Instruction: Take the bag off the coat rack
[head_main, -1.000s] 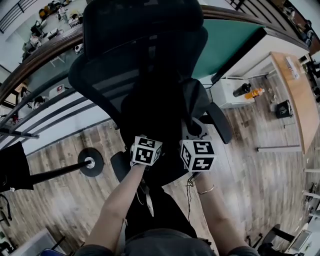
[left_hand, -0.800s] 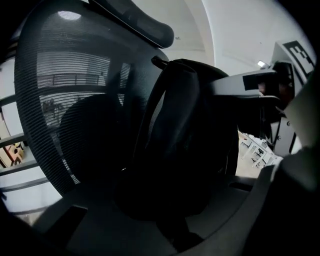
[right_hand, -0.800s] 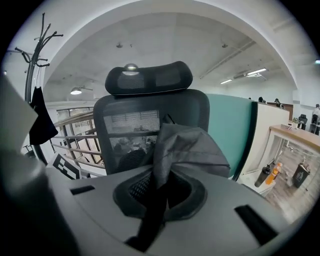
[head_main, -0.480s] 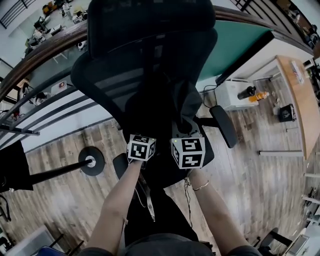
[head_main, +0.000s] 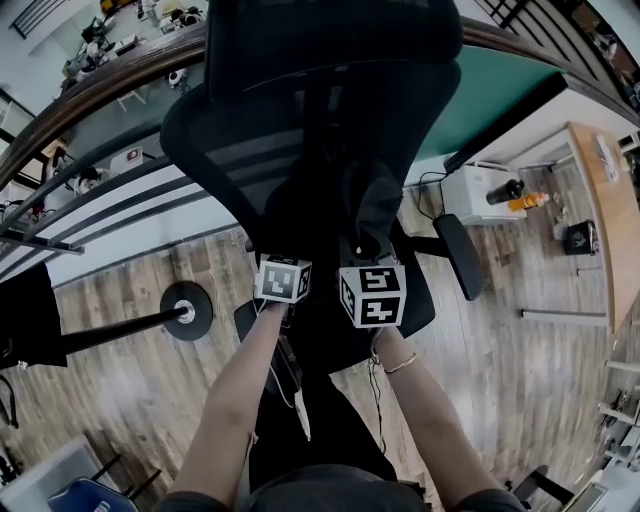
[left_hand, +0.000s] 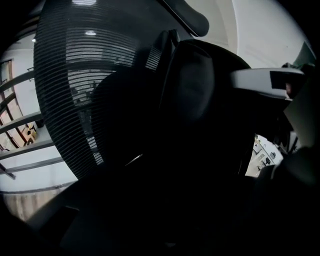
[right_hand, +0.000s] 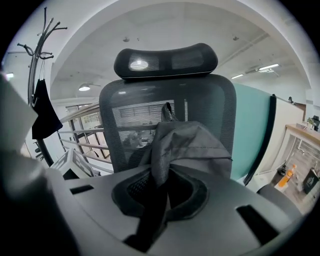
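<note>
A black bag (head_main: 335, 205) slumps on the seat of a black mesh office chair (head_main: 300, 110), against its backrest. My right gripper (head_main: 366, 250) reaches over the seat. In the right gripper view a fold of the bag's dark grey fabric (right_hand: 185, 142) is pinched between that gripper's (right_hand: 161, 192) pads while its jaws are opening. My left gripper (head_main: 287, 262) sits just left of it, its jaws also opening. Its own view is almost black, pressed close to the bag (left_hand: 195, 87), and the jaws are hidden. The coat rack (right_hand: 42, 30) stands to the left.
The coat rack's round base (head_main: 187, 310) rests on the wood floor left of the chair, with a black garment (right_hand: 45, 112) hanging on the rack. A railing (head_main: 90, 200) runs behind. A green partition (head_main: 485, 85), a white unit (head_main: 470, 200) and a desk (head_main: 600, 200) are at the right.
Both grippers have moved forward over the chair seat and drawn a little closer together. The bag stays on the seat.
</note>
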